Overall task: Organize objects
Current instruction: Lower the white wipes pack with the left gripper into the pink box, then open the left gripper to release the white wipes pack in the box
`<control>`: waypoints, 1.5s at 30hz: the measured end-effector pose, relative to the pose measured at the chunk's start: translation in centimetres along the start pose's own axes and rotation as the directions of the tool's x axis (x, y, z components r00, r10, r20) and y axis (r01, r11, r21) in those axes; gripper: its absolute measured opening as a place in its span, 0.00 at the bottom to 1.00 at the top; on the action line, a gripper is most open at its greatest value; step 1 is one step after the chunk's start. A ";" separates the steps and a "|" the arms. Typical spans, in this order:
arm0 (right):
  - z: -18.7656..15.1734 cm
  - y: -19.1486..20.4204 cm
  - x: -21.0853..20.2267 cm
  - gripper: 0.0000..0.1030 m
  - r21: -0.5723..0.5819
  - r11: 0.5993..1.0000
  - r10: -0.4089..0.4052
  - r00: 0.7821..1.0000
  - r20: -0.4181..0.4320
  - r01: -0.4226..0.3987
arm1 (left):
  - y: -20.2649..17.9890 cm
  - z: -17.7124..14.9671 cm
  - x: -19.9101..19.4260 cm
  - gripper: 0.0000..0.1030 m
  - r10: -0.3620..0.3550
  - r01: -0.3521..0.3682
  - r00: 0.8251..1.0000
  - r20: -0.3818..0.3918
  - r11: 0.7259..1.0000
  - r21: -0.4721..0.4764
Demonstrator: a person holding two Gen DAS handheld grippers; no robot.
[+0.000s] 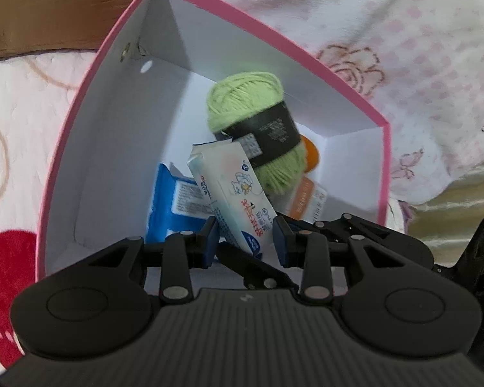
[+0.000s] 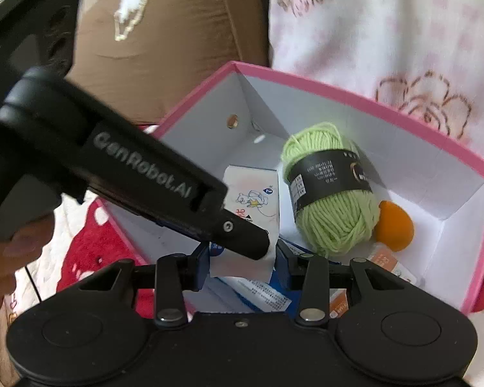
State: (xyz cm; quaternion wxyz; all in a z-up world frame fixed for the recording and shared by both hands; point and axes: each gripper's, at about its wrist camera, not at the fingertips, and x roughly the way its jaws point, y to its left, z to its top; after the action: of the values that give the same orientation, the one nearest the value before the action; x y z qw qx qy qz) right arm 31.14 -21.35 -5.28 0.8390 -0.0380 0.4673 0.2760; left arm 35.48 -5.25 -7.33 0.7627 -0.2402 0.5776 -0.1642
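Note:
A pink box with white inside point(image 1: 106, 48) point(image 2: 364, 96) holds a green yarn ball with a black label point(image 1: 258, 129) point(image 2: 332, 193), an orange ball point(image 1: 311, 154) point(image 2: 397, 225), a blue pack point(image 1: 174, 203) and an orange-and-white pack point(image 1: 306, 200) point(image 2: 387, 261). A white tissue pack with a cartoon print point(image 1: 232, 190) point(image 2: 255, 200) stands tilted in the box. My left gripper point(image 1: 245, 242) is shut on its lower end. My right gripper point(image 2: 242, 264) is also over the box, with its jaws around the same pack's lower edge. The left gripper's body point(image 2: 119, 174) crosses the right wrist view.
The box rests on a white and pink flowered blanket point(image 1: 403, 32) point(image 2: 403, 32) with a red pattern point(image 1: 6, 258) at the left. A brown cardboard box point(image 1: 48, 6) point(image 2: 164, 42) stands behind the pink box. A hand point(image 2: 13, 251) holds the left gripper's handle.

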 end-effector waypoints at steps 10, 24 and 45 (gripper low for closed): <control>1.4 -1.3 3.9 0.45 0.063 0.996 -0.055 0.994 -0.091 0.060 | 2.5 1.6 2.2 0.32 -0.029 0.028 0.999 -0.016 1.000 -0.001; 1.1 -2.2 4.8 0.45 0.160 0.976 -0.128 0.982 -0.139 0.149 | 2.7 1.5 3.0 0.22 0.003 -0.002 1.000 0.027 1.000 -0.016; -1.8 0.2 -7.3 0.50 0.145 0.972 -0.194 0.980 0.040 0.186 | 0.5 -3.1 -7.2 0.22 0.007 -0.026 0.992 0.126 0.988 0.150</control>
State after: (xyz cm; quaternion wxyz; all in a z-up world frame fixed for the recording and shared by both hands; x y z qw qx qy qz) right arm 26.67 -24.85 -0.33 0.8745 -0.0160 0.4569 0.1619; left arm 30.46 -1.59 -2.53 0.8148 -0.1867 0.5164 -0.1859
